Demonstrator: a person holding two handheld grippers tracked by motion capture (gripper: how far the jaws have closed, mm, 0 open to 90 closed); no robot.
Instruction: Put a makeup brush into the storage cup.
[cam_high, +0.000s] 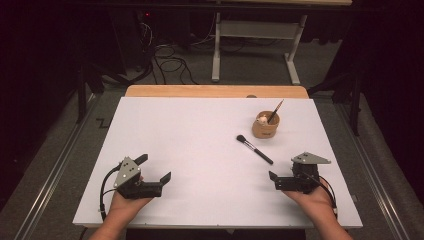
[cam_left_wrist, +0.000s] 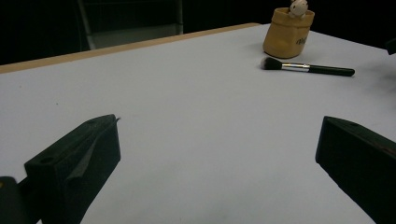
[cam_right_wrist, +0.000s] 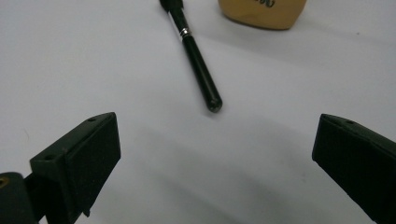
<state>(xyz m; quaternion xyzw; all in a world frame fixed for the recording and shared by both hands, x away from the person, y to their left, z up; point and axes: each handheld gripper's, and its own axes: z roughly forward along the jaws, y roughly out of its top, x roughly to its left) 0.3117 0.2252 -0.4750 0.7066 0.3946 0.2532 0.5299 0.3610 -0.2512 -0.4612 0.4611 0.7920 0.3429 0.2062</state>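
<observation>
The makeup brush (cam_high: 255, 149) lies flat on the white table (cam_high: 190, 150), just in front of the tan holder (cam_high: 265, 126) that already carries another brush (cam_high: 275, 111) and a small pale thing I cannot make out; its dark bristle head points up-left toward the middle of the table, its black handle runs down-right, and the butt end sits nearest the right gripper (cam_high: 278, 181). That gripper rests low near the table's front edge with its jaws spread wide and nothing between them; in the right gripper view the handle's rounded tip (cam_right_wrist: 214, 103) lies just ahead, between the two jaws' lines. The left gripper (cam_high: 156, 170) is well apart on the other side, jaws likewise wide and empty. The brush looks light and stiff along the handle — a thin, glossy rod, likely slippery and apt to roll or pivot if pinched off-centre; the bristles are soft and would splay or bend under pressure. The sound place to grip, I judge, is the handle just behind the silver ferrule (cam_right_wrist: 185, 31), across its width — never on the bristles.
</observation>
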